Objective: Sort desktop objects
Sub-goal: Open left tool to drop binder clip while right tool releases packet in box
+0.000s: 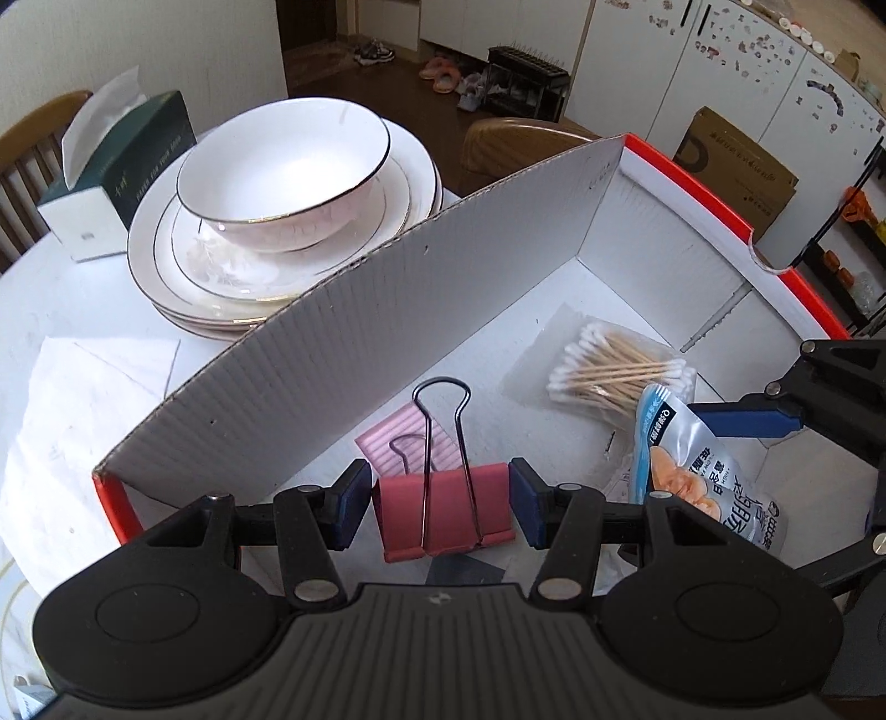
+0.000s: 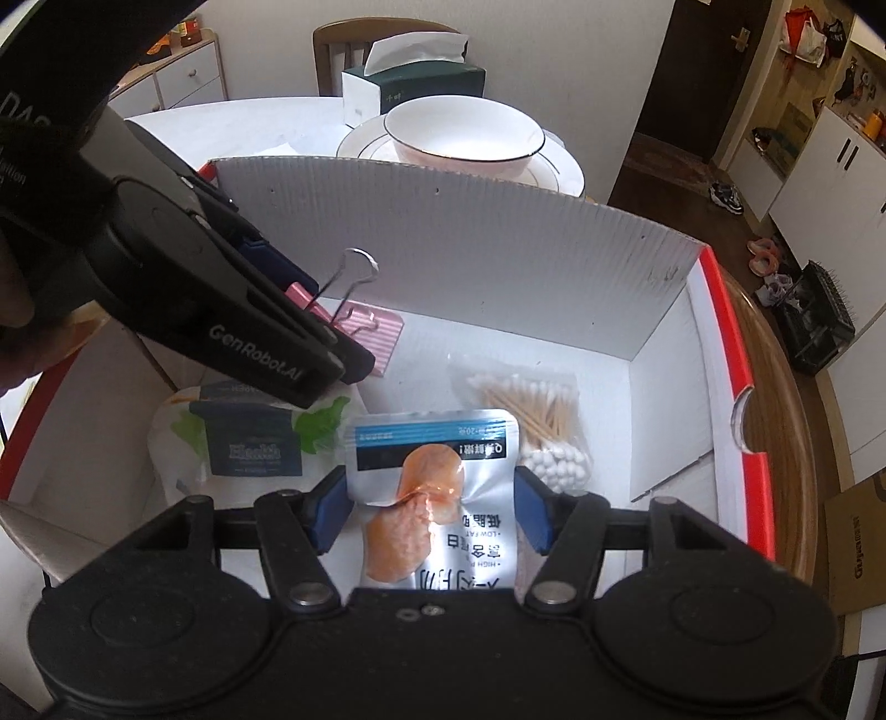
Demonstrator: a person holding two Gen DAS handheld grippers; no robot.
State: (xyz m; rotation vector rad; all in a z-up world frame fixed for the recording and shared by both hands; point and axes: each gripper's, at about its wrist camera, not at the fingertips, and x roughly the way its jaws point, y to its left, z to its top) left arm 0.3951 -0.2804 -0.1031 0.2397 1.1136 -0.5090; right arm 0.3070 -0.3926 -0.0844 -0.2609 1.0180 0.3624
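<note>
already the box (image 1: 498, 266) holds cotton swabs (image 1: 614, 368) and a pink pad (image 2: 379, 329). the left gripper (image 1: 440, 507) clamps a red binder clip (image 1: 443, 515); the right gripper (image 2: 432, 501) pinches a snack pouch (image 2: 437, 487), both over the box, not yet released.

Your left gripper (image 1: 440, 507) is matte black with ribbed housing, silver rivets at the linkage pivots, and blue fingertip pads (image 1: 526, 501). Your right gripper (image 2: 432, 507) matches it; white "GenRobot.AI" lettering runs along the left's side toward ten o'clock.

Dark wood floor (image 1: 354, 83), white cabinets (image 1: 692, 66), wooden chair (image 2: 338, 50), shoes (image 1: 437, 72) near doorway.
</note>
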